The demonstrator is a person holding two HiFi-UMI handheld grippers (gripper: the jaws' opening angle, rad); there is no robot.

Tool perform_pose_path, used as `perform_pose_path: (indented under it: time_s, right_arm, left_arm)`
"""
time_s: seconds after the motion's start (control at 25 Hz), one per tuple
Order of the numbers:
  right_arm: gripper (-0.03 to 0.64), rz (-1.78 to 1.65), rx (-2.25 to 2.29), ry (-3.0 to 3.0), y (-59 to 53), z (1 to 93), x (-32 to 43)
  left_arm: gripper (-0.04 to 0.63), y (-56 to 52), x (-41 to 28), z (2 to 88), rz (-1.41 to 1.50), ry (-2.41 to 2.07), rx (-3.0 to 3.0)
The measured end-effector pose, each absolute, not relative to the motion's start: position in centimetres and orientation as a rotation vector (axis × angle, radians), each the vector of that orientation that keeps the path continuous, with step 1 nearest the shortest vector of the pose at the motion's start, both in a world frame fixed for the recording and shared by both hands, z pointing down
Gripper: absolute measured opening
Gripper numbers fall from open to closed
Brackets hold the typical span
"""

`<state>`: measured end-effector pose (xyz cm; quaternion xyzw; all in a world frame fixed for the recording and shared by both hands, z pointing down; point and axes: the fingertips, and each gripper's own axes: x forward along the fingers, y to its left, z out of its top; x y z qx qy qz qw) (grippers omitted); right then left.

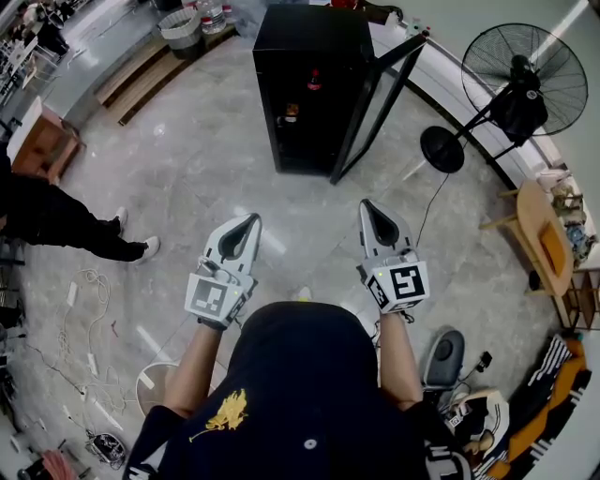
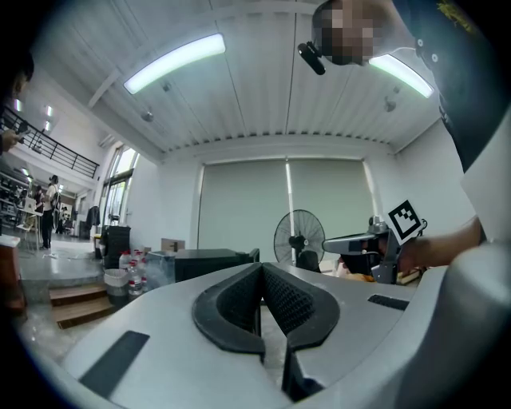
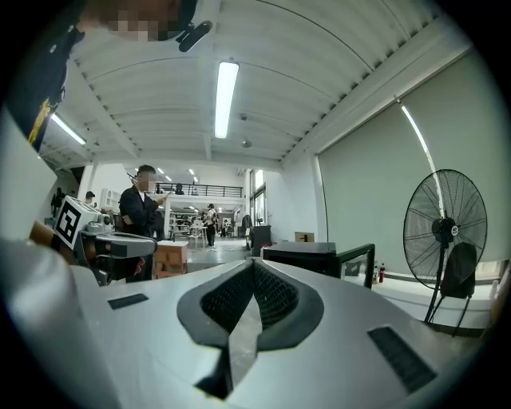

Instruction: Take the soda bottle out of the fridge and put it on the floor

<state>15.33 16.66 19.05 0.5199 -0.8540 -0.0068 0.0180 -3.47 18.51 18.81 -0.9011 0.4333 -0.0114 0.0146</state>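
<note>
1. Two tongs are in view, held side by side above the floor [image 1: 206, 169] and both pointing toward the fridge [image 1: 309, 56].
2. Left tongs [image 1: 249, 221]: the jaws meet at the tips and there is nothing between the ribbed pads.
3. Right tongs [image 1: 368, 205]: the jaws are fully together and nothing is gripped.
4. The fridge is a black upright cabinet standing on the floor, well apart from both tongs. Its door [image 1: 375, 98] is swung open to the right, so the interior is exposed.
5. Fridge contents, upper shelf: the soda bottle [image 1: 314, 80] stands upright inside. It is dark with red on it. Finer detail is too small to tell.
6. Fridge contents, shelf below: a second item [image 1: 292, 112] sits to the left of the bottle's line. It is pale and reddish and cannot be identified.
7. A round pale bin [image 1: 180, 26] stands on a raised step behind and to the left of the fridge. Its contents are not discernible.
8. Clear bottles [image 1: 214, 14] are grouped just beside the bin, outside it.
9. A standing fan [image 1: 525, 75] is on the floor to the right of the fridge, near the open door.
10. A person [image 1: 56, 220] in dark clothing stands at the left edge, well apart from the fridge.
</note>
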Motion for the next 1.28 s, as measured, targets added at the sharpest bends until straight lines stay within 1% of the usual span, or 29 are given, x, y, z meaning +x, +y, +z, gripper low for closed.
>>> perform_pose_path:
  time_s: [0.12, 0.2, 0.32, 0.52, 0.56, 0.68, 0.96, 1.28]
  right_arm:
    - [0.0, -0.029, 1.615, -2.654, 16.5, 19.0, 15.4]
    - [0.054, -0.026, 1.612, -2.655, 16.3, 19.1, 15.4]
    - [0.1, -0.019, 1.609, -2.658, 16.0, 19.1, 15.5]
    - [0.281, 0.005, 1.611, -2.686, 15.5, 19.1, 15.7]
    - [0.295, 0.012, 1.613, -2.689, 15.5, 19.2, 15.8]
    - [0.31, 0.038, 1.615, -2.698, 15.5, 19.4, 16.1]
    - [0.311, 0.111, 1.598, -2.695, 13.6, 20.4, 17.2]
    - [0.31, 0.185, 1.528, -2.68, 9.4, 22.5, 15.2]
  left_arm:
    - [0.017, 18.4, -3.4, 18.9, -0.039, 1.354, -2.804]
    - [0.017, 18.3, -3.4, 19.0, -0.038, 1.356, -2.803]
    - [0.017, 18.2, -3.3, 19.2, -0.052, 1.361, -2.804]
    - [0.017, 17.9, -3.2, 19.3, -0.06, 1.368, -2.805]
    - [0.017, 17.9, -3.1, 19.3, -0.062, 1.37, -2.807]
    - [0.017, 17.7, -3.1, 19.4, -0.068, 1.387, -2.807]
    - [0.018, 16.5, -3.7, 18.5, -0.093, 1.505, -2.76]
    - [0.018, 13.6, -6.4, 21.2, -0.185, 1.615, -2.764]
